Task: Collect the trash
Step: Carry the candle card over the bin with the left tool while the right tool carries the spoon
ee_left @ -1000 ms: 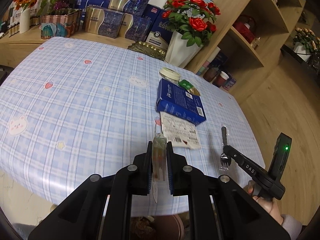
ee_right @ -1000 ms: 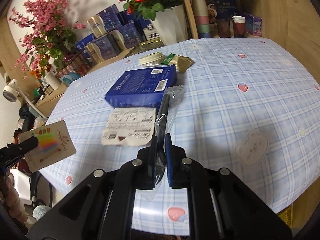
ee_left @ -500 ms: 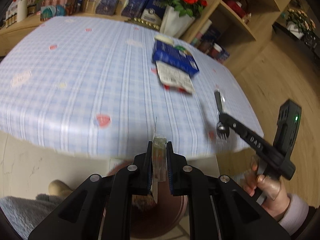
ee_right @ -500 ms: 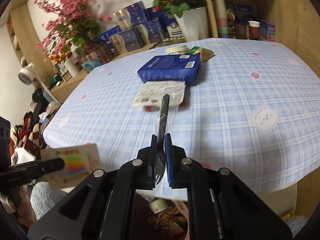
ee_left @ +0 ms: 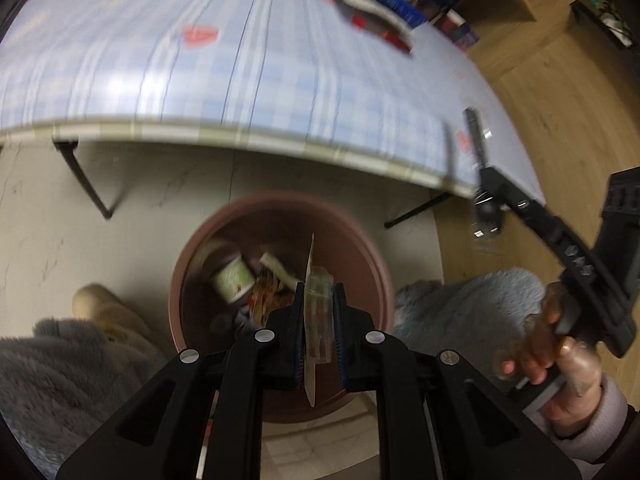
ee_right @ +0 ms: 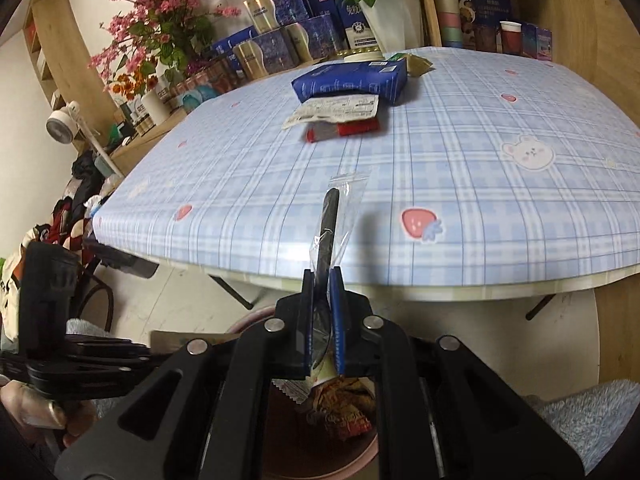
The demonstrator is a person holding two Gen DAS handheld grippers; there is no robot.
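My left gripper (ee_left: 318,300) is shut on a flat card in a clear wrapper (ee_left: 316,308), held edge-on right above the round brown trash bin (ee_left: 192,280) on the floor. The bin holds a cup (ee_left: 232,280) and several wrappers. My right gripper (ee_right: 321,292) is shut on a black plastic fork in a clear sleeve (ee_right: 330,220), which sticks out over the table's front edge (ee_right: 400,284). In the left wrist view the right gripper (ee_left: 486,196) hangs at the right with the fork (ee_left: 476,140), held by a hand (ee_left: 552,344).
On the checked tablecloth (ee_right: 480,120) lie a blue box (ee_right: 352,78), a white printed packet (ee_right: 332,110) over a red one (ee_right: 348,128), and small wrappers (ee_right: 416,64). Flower vases, boxes and shelves stand behind. Grey fluffy trouser legs (ee_left: 60,360) flank the bin.
Both grippers have drawn back off the table and sunk. The left one now points down over the trash bin with its card. The right one, still on the fork, sits just past the table edge.
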